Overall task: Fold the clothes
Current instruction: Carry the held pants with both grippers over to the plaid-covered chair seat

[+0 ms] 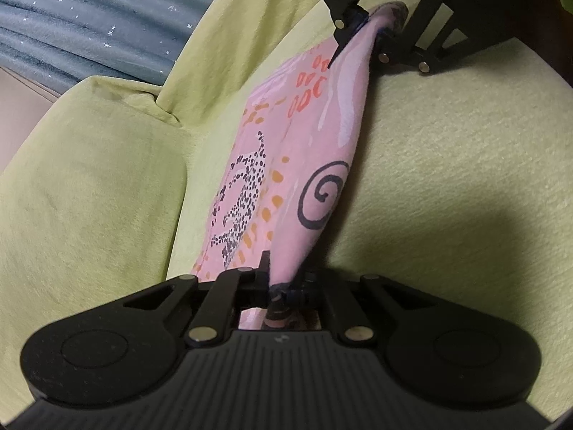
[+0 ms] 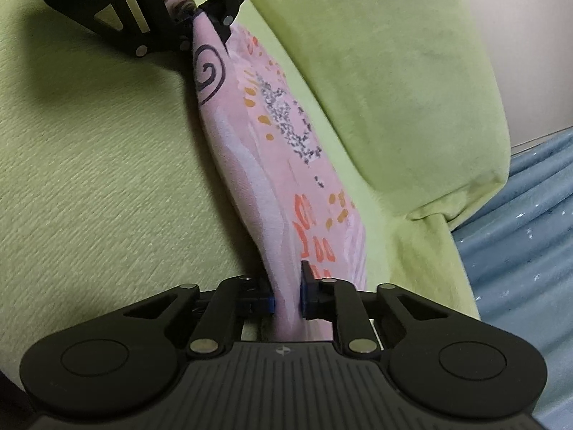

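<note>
Green upholstery fills both wrist views: a sofa seat point(image 1: 447, 179) runs under the work, its padded armrest point(image 1: 89, 179) and back cushion beside it, with a blue-grey star-flecked blanket point(image 1: 71, 18) beyond the armrest. Stretched over the seat, between 2 hand-held grippers, is the pink printed garment point(image 1: 286, 150), patterned with a dark spiral, black speckles and orange dashes. It appears already doubled lengthwise, hanging as a narrow band, with its lower edge seeming to brush the seat near the back cushion; actual contact cannot be confirmed.

The left gripper point(image 1: 277, 288) pinches 1 end of the band, fingers pressed onto bunched fabric. The right gripper point(image 2: 288, 299) clamps the opposite end, its blue pads point(image 2: 306, 294) squeezing the cloth between them. Each tool shows in the other's camera, at the far end of the band: the right one at point(image 1: 360, 23), the left at point(image 2: 200, 18).

By the look of it, the step in hand is carrying the folded band to lay or fold it again. Doing it well likely means keeping both grips firm and level, holding even tension so the layers stay aligned, and lowering the cloth flat onto open seat away from the back cushion. Slack or a lopsided drop could let the layers slip apart.
</note>
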Available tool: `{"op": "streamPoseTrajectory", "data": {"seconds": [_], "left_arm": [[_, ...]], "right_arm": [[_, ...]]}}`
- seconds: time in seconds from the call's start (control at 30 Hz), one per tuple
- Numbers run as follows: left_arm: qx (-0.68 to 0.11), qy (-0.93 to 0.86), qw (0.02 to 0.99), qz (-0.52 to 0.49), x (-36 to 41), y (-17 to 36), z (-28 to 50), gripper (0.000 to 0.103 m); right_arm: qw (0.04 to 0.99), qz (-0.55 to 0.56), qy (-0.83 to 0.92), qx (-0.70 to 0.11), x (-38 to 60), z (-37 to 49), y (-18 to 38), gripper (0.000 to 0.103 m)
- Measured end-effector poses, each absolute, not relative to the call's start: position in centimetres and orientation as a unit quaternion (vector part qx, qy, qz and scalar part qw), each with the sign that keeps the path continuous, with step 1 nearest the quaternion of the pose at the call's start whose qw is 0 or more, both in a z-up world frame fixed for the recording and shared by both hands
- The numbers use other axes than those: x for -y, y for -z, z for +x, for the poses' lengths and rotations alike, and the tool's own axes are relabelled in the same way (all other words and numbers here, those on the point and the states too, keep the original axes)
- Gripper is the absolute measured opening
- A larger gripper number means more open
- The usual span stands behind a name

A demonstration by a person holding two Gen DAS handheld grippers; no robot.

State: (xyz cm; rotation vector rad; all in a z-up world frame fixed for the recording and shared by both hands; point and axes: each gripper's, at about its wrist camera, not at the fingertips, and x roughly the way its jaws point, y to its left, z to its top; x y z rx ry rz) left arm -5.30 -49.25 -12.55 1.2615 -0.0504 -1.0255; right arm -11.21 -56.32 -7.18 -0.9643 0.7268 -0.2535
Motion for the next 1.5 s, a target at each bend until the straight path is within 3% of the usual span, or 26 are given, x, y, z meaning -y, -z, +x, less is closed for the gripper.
{"op": "streamPoseTrajectory", "data": {"seconds": [0.7, 1.1, 1.5], "left_arm": [[0.119, 0.443, 0.678, 0.574, 46.7, 4.8, -10.0, 0.004], [0.212, 0.506, 0.627, 0.553, 49.7, 1.4, -19.8, 0.004], [0.316, 0.617, 0.529, 0.489, 55.9, -1.1, -34.2, 0.004]], "right_arm": [[0.849, -0.407, 0.185, -0.28, 54.0, -16.8, 0.0, 0.009], [0.827, -0.387, 0.285, -0.291, 53.0, -28.2, -4.0, 0.009], [0.757, -0.351, 0.422, -0.355, 53.1, -44.7, -6.9, 0.009]]}}
